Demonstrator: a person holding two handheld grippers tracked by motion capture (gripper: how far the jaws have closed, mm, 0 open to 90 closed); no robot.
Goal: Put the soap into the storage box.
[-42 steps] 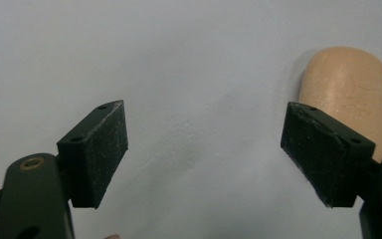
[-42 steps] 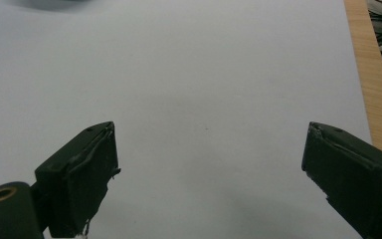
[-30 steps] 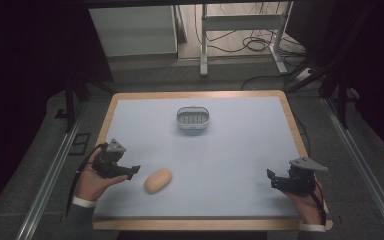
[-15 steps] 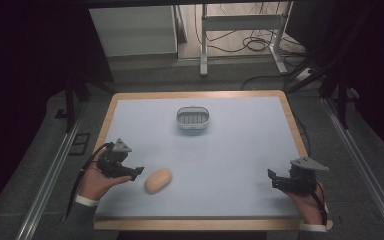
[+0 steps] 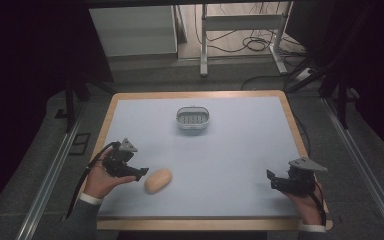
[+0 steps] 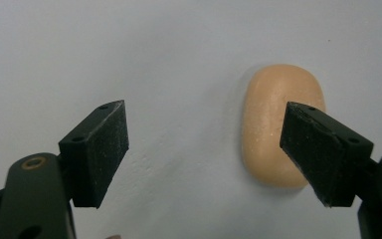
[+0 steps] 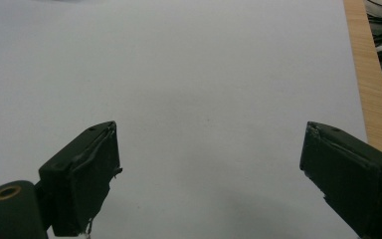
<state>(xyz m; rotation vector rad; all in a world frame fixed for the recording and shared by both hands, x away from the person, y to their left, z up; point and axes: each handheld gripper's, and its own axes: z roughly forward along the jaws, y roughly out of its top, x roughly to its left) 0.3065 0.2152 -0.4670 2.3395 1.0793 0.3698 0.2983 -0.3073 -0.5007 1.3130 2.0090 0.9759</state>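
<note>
The left gripper (image 6: pixel 204 149) is holding its jaws spread wide and released, gripping nothing. A tan, bread-roll-shaped object (image 6: pixel 281 124) is lying on the pale counter (image 5: pixel 240 145), partly behind the jaw at 3 o'clock in the left gripper view. In the high view the roll (image 5: pixel 158 180) is sitting at 7 o'clock on the counter, just beside the left gripper (image 5: pixel 139 173). The right gripper (image 7: pixel 206 179), at 4 o'clock, is also gaping open over bare counter. A small grey basket (image 5: pixel 193 118) is standing at 12 o'clock, well apart.
</note>
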